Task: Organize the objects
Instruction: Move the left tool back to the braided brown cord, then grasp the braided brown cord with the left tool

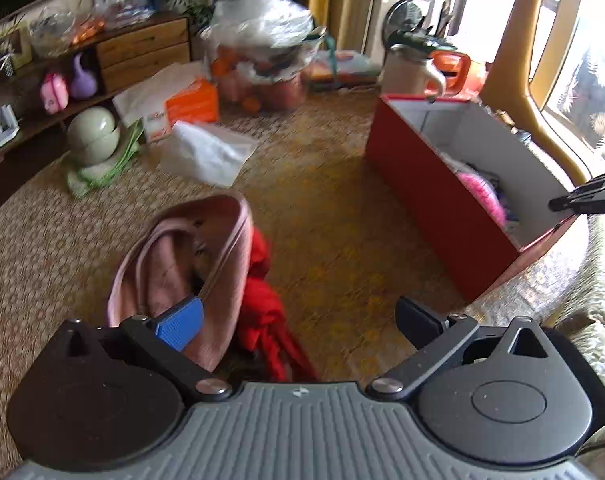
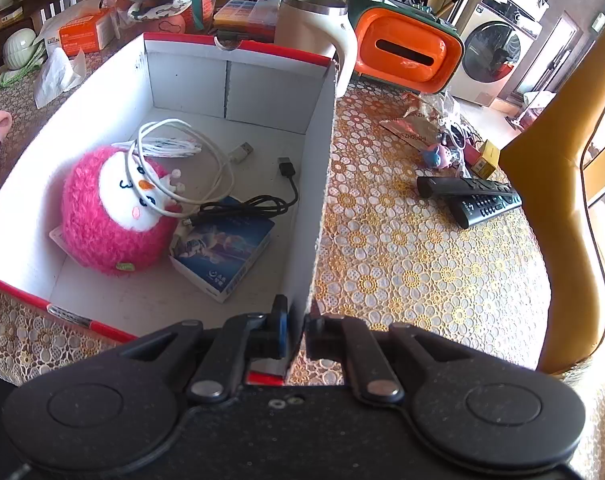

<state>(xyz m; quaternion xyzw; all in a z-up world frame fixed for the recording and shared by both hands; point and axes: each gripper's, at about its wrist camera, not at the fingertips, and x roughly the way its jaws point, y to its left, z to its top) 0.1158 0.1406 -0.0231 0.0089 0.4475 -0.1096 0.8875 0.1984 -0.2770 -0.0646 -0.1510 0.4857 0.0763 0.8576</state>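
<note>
A red cardboard box (image 1: 434, 200) with white inner walls (image 2: 190, 80) stands on the lace-covered table. In it lie a pink plush toy (image 2: 110, 208), a coiled white cable (image 2: 174, 148), a black USB cable (image 2: 262, 200) and a small blue carton (image 2: 222, 252). My right gripper (image 2: 296, 330) is shut on the box's right wall at its near corner; it also shows at the box's corner in the left wrist view (image 1: 582, 196). My left gripper (image 1: 298, 324) stands wide open just above a pink fabric pouch (image 1: 178, 256) and a red cloth (image 1: 262, 304), touching neither.
Two black remotes (image 2: 474, 196), a clear bag of small items (image 2: 442, 136), an orange tissue holder (image 2: 406, 52) and a cream mug (image 2: 314, 24) lie right of and behind the box. A white plastic bag (image 1: 210, 152) and an orange carton (image 1: 190, 100) lie beyond the pouch.
</note>
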